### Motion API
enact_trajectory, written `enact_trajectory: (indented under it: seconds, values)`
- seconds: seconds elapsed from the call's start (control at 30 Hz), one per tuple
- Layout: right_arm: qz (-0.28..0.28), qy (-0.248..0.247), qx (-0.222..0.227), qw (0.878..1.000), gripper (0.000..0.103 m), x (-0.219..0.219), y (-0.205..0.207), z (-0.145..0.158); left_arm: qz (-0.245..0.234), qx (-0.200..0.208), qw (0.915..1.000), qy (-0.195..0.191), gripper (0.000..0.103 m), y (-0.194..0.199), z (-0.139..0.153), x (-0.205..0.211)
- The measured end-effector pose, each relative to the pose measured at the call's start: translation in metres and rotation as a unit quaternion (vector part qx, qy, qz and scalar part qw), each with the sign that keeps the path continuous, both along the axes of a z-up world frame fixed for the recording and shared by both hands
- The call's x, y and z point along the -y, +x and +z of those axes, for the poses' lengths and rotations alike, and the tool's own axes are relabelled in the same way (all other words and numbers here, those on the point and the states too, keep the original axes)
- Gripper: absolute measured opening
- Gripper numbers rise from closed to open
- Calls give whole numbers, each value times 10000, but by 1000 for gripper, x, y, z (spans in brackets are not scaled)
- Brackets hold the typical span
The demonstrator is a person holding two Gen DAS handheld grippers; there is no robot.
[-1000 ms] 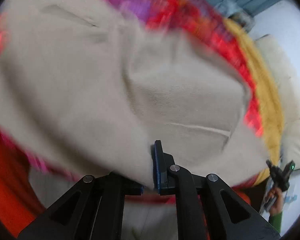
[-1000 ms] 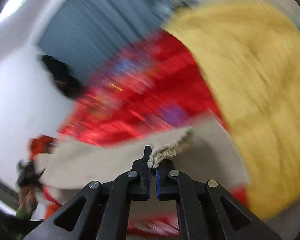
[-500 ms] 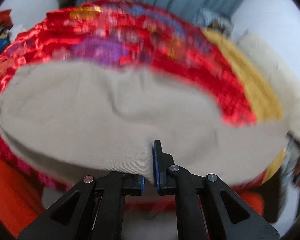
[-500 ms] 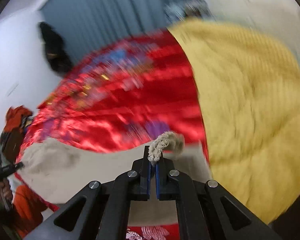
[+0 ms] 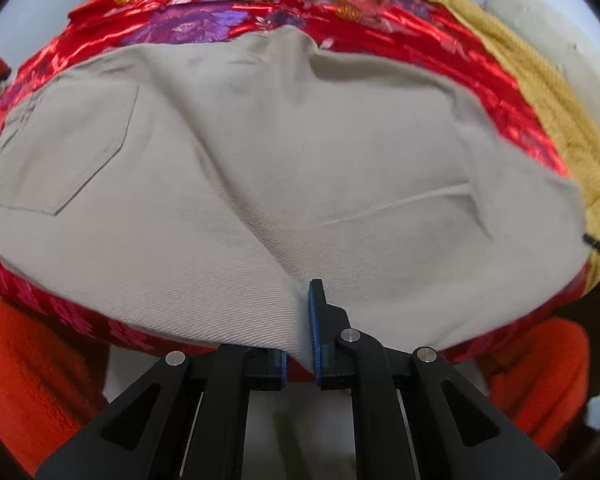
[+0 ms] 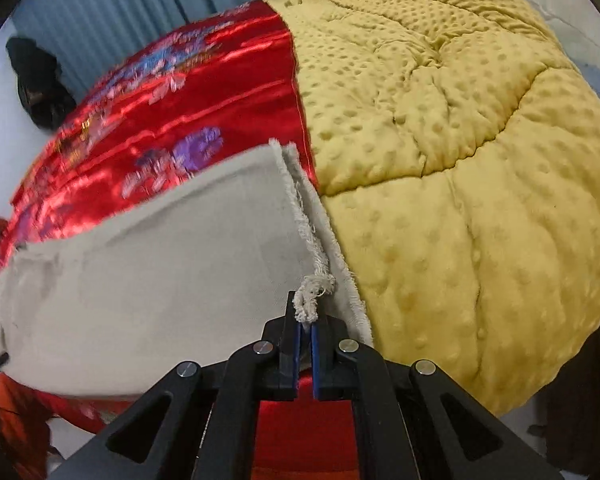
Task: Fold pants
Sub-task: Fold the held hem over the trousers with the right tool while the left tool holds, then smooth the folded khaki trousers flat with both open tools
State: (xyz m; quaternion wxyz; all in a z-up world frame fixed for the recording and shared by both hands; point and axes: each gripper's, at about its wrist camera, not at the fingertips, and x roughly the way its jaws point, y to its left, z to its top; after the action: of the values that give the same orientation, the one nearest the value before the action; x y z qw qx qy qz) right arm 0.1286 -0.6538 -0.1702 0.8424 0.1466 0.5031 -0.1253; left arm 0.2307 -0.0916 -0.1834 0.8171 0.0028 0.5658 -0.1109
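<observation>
across the red floral satin bedspread [image 5: 380, 4] your beige cotton twill pants [image 5: 260, 168] lie spread, ready to fold. left hand-held gripper [image 5: 298, 330] apparently pinches their near edge; right hand-held gripper [image 6: 305, 322] clamps the frayed hem [image 6: 314, 288], keeping layers aligned.

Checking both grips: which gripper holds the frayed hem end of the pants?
The right gripper: it pinches the frayed hem of the beige pants. The left gripper clamps a smooth fold edge instead.

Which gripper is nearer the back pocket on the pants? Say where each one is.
Left. The left gripper pinches the pants edge just below the back pocket. The right gripper holds the frayed hem, where no pocket shows.
</observation>
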Motion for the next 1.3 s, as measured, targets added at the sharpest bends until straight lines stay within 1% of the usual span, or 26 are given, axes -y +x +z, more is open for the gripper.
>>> enact_trajectory:
  seconds: [0.07, 0.1, 0.17, 0.2, 0.23, 0.3, 0.37, 0.4, 0.47, 0.53, 0.57, 0.6, 0.63, 0.67, 0.73, 0.8, 0.87, 0.9, 0.93, 1.0, 1.03, 1.07, 1.13, 1.17, 1.23, 1.3]
  values:
    - [-11, -141, 0, 9999, 4, -4, -1, -2, -123, 78, 9996, 250, 9, -2, 0, 5]
    - [-58, -237, 4, 9997, 5, -6, -2, -3, -138, 151, 9992, 354, 14, -5, 3, 6]
    - [-186, -270, 90, 9994, 7, -6, -6, -2, -213, 157, 9985, 471, 32, -12, 12, 4]
    - [-281, -291, 92, 9991, 19, -6, -8, 0, -201, 156, 9985, 485, 47, -17, 17, -1]
    - [-431, -410, 83, 9982, 38, -5, -12, 4, -148, 181, 9986, 469, 56, -22, 24, -7]
    - [-766, -962, 195, 9922, 58, -7, -25, 20, 35, 450, 9982, 401, 57, -38, 47, -23]
    - [-841, -1425, 348, 9856, 58, -17, -33, 39, 114, 836, 9955, 427, 58, -44, 66, -30]
    - [-734, -1418, 492, 9859, 58, -26, -32, 49, 114, 1023, 9938, 421, 59, -43, 74, -32]
    - [-365, -920, 829, 9916, 58, -44, -23, 62, 36, 1277, 9912, 359, 59, -30, 83, -31]
    - [208, -92, 1084, 9938, 58, -77, 4, 72, 69, 1377, 9901, 249, 59, -6, 80, -31]
    - [565, 290, 1162, 9912, 58, -98, 20, 74, 78, 1404, 9900, 90, 59, 6, 72, -31]
    - [1038, 686, 1232, 9846, 58, -127, 39, 77, 87, 1401, 9901, 49, 59, 12, 63, -32]
    - [1399, 963, 1273, 9772, 58, -152, 55, 79, 121, 1340, 9908, 136, 58, 18, 49, -32]
    - [1825, 1307, 1290, 9659, 58, -182, 74, 81, 117, 1251, 9919, 188, 56, 22, 38, -32]
    - [2545, 2031, 1268, 9370, 58, -237, 113, 84, 68, 1068, 9940, 214, 54, 21, 14, -33]
    - [2980, 2656, 1136, 9098, 58, -285, 160, 84, 9, 1055, 9939, 335, 54, 15, 3, -36]
    - [3202, 3061, 904, 8920, 58, -323, 206, 77, -61, 1134, 9928, 378, 55, 9, 1, -38]
    - [3370, 3241, 650, 8816, 58, -343, 231, 68, -94, 1174, 9923, 385, 55, 8, 1, -38]
    - [3454, 3267, 438, 8787, 58, -362, 252, 59, -118, 1200, 9919, 390, 56, 6, 2, -38]
    - [3674, 3113, -86, 8764, 55, -397, 290, 38, -137, 1225, 9918, 352, 57, 6, 3, -40]
    - [3773, 2982, -289, 8763, 49, -411, 301, 28, -158, 1234, 9917, 326, 57, 7, 2, -41]
    - [3868, 2828, -539, 8761, 48, -426, 314, 15, -195, 1247, 9915, 319, 57, 5, 2, -41]
    - [4011, 2734, -920, 8694, 47, -444, 328, -4, -276, 1282, 9908, 318, 58, 4, 1, -42]
    - [4081, 2549, -1088, 8699, 45, -453, 334, -15, -306, 1301, 9906, 306, 58, 3, 2, -43]
    - [4285, 2319, -1167, 8655, 3, -463, 344, -22, -294, 1325, 9903, 286, 62, 4, 3, -44]
    - [4481, 2057, -967, 8646, 3, -473, 351, -11, -210, 1364, 9902, 224, 72, 4, 4, -48]
